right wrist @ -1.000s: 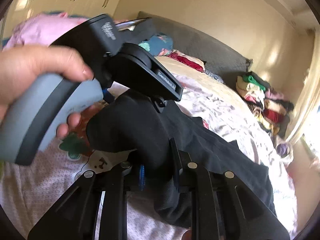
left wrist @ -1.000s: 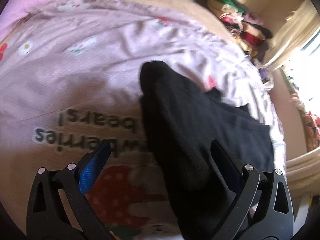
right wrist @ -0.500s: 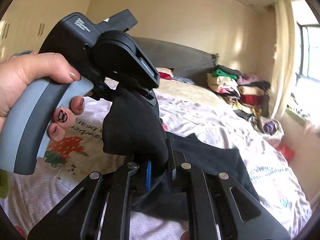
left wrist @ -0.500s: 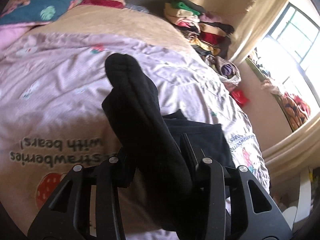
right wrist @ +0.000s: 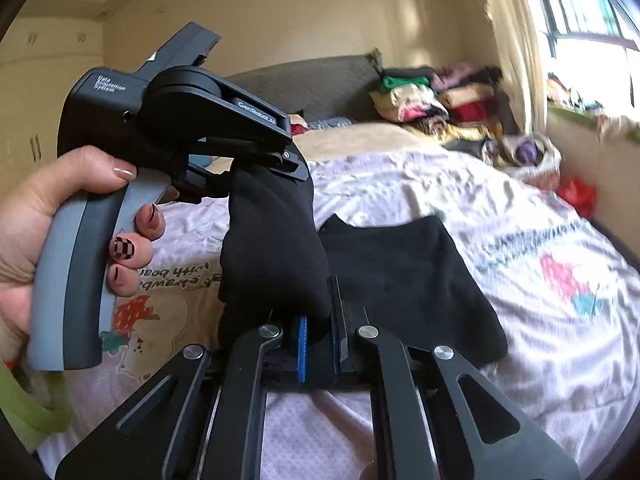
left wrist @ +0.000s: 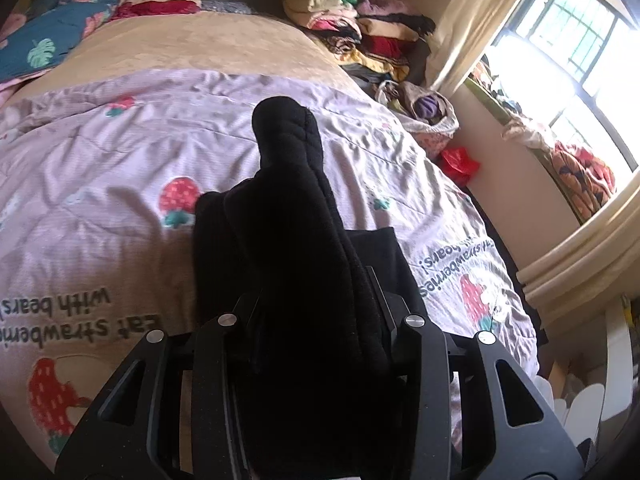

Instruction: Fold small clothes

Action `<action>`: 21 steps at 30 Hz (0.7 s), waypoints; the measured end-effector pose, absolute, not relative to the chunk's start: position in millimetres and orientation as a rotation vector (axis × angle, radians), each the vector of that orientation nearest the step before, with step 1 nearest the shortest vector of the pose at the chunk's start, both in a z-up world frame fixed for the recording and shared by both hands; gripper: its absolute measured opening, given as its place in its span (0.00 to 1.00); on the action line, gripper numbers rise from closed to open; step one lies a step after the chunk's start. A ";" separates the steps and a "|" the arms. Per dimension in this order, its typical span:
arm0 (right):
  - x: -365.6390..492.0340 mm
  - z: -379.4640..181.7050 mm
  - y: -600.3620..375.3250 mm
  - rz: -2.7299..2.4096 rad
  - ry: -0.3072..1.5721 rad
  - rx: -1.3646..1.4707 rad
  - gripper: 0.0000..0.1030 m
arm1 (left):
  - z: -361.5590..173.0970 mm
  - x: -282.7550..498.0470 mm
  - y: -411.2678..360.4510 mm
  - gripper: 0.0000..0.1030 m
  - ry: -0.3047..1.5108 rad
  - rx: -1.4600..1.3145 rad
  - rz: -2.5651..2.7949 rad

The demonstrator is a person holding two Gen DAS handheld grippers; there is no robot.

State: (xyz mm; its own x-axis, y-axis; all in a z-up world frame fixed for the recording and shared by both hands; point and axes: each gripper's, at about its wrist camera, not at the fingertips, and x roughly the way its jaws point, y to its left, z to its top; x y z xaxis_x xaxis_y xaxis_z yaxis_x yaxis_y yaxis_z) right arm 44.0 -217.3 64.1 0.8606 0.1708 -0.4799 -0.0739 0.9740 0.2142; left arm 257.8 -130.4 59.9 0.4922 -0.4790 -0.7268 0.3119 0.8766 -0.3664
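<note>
Both hands have swung across the bed [left wrist: 120, 152] since the earlier frames, toward the window side, and a black sock that lay slack between wide-spread left fingers is now lifted and caught at both ends. On the bed's pink strawberry cover lies a flat black garment [right wrist: 408, 276], below and just behind the raised sock. A stack of clothes [left wrist: 360, 24] sits well apart by the headboard.

That sock [left wrist: 288, 216] is the piece being folded. It hangs in the air as a thick, doubled black roll between the two tools, clear of the cover as far as I can tell. The left gripper [left wrist: 316, 320] has just been closing and now pinches the sock's bulky lower part, its fingers held partly apart by the wad of fabric. The right gripper [right wrist: 320, 336] has its fingers pressed together on a thin edge of the same sock, which bulges up from them to the left gripper, held in the person's hand [right wrist: 60, 216].

By my judgement the sock is light, soft and limp: it will sag wherever it is unsupported and will not crack or slip much on the pads. Holding it near each end, as now, keeps it taut enough to double over; a grip on a single layer could let the roll unwind.
</note>
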 end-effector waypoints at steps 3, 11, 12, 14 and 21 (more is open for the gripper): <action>46.3 58.5 -227.4 0.114 0.547 0.239 0.07 | 54.6 259.1 -141.8 0.31 0.953 -0.186 -0.492; 49.1 40.1 -257.4 0.102 0.647 0.442 0.07 | 34.6 264.8 -172.0 0.34 0.999 -0.169 -0.514; 49.3 38.6 -259.9 0.099 0.655 0.456 0.07 | 32.0 265.4 -175.7 0.35 1.005 -0.169 -0.517; 50.3 35.4 -263.1 0.094 0.672 0.479 0.07 | 28.4 266.9 -181.0 0.36 1.015 -0.171 -0.524; 52.1 23.1 -274.8 0.080 0.728 0.578 0.08 | 18.4 268.1 -194.7 0.60 1.047 -0.225 -0.581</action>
